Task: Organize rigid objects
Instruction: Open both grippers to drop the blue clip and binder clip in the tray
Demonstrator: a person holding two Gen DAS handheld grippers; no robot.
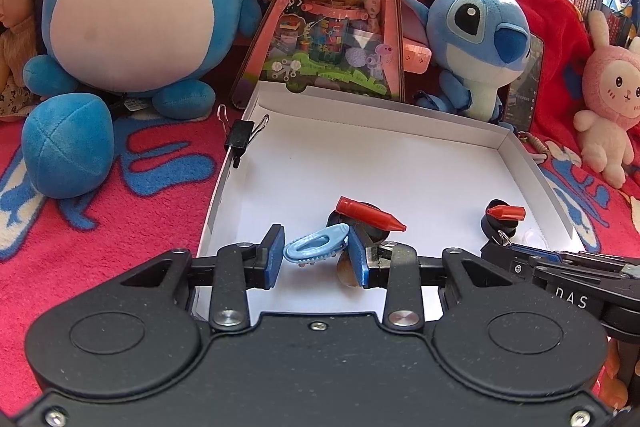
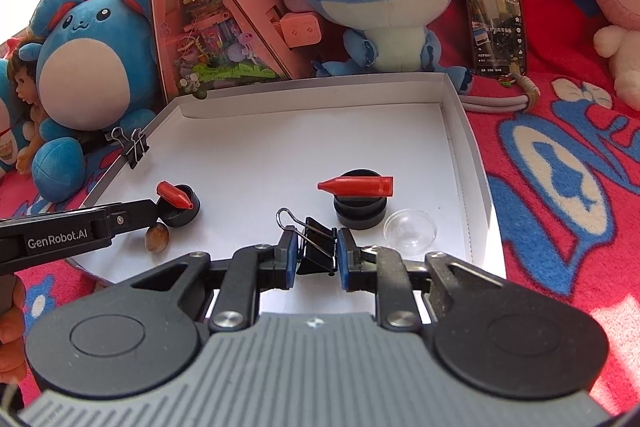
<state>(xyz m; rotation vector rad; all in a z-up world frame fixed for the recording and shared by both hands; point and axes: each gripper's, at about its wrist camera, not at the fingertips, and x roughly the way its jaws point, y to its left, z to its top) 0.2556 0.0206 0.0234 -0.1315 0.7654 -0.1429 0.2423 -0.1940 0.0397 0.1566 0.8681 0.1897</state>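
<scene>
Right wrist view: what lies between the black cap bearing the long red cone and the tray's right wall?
A clear plastic dome sits there on the white tray floor, beside the cap.

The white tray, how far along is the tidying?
Already in the white tray: two black caps with red cones, a clear dome and a nut. In hand: the left gripper holds a blue clip, the right gripper a black binder clip. Both remain to be set down.
</scene>
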